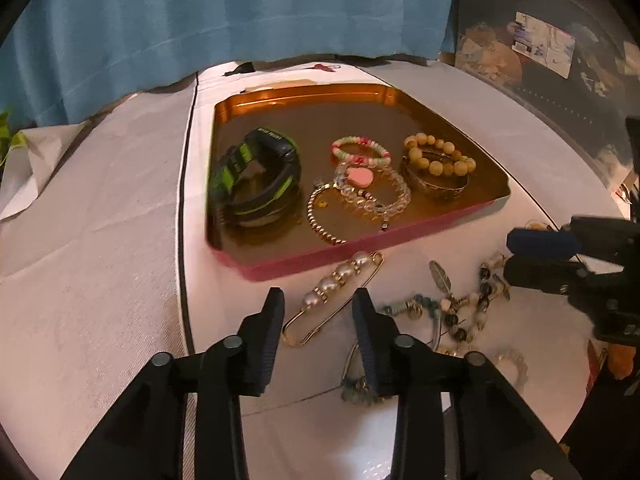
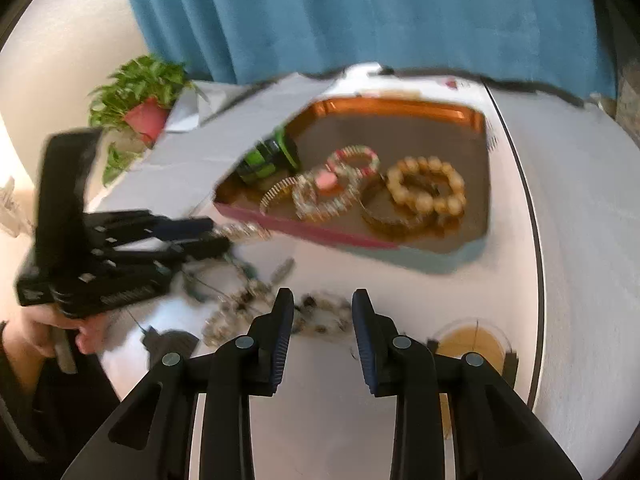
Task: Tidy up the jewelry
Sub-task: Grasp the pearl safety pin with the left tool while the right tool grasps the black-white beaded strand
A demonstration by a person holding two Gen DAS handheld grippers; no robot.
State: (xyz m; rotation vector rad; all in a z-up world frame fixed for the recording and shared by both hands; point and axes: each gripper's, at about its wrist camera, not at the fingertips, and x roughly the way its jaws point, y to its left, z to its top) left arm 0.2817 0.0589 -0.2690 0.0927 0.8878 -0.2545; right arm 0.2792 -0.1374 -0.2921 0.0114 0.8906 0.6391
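White tablecloth (image 1: pixel 120 240) under everything, blue curtain (image 1: pixel 240 12) far behind. Straight ahead of left gripper (image 1: pixel 318 300): gold tray with pink outer wall (image 1: pixel 360 96), holding a black-and-green watch (image 1: pixel 256 176) ahead-left, pink-and-green bead bracelet (image 1: pixel 360 148) ahead, clear bead bracelet with pink heart (image 1: pixel 374 190) just nearer, thin gold bead bracelet (image 1: pixel 320 216) touching its near-left side, chunky yellow bead bracelet (image 1: pixel 440 152) ahead-right resting on a metal bangle (image 1: pixel 436 188). Potted plant (image 2: pixel 140 92) far ahead-left of right gripper (image 2: pixel 322 304), beyond the tray corner.

Outside tray, on the cloth just short of its pink wall: pearl safety-pin brooch (image 1: pixel 340 292), lying diagonal, lower end between the left gripper's spread fingers, pads not pressing on it, released. Right of that, a loose tangle of mixed bead strands with a feather charm (image 1: pixel 460 304), reaching from beside left gripper's right finger over toward the right gripper. Teal bead piece (image 1: pixel 356 392) partly hidden under left gripper's right finger.

Right gripper parted too, nothing pinched; blurred bead bracelet (image 2: pixel 324 316) on the cloth just beyond and between its fingertips, contact unclear. Small round amber-filled clear container (image 2: pixel 472 344) just right of right gripper. Hand (image 2: pixel 48 328) gripping left gripper's handle at far left.
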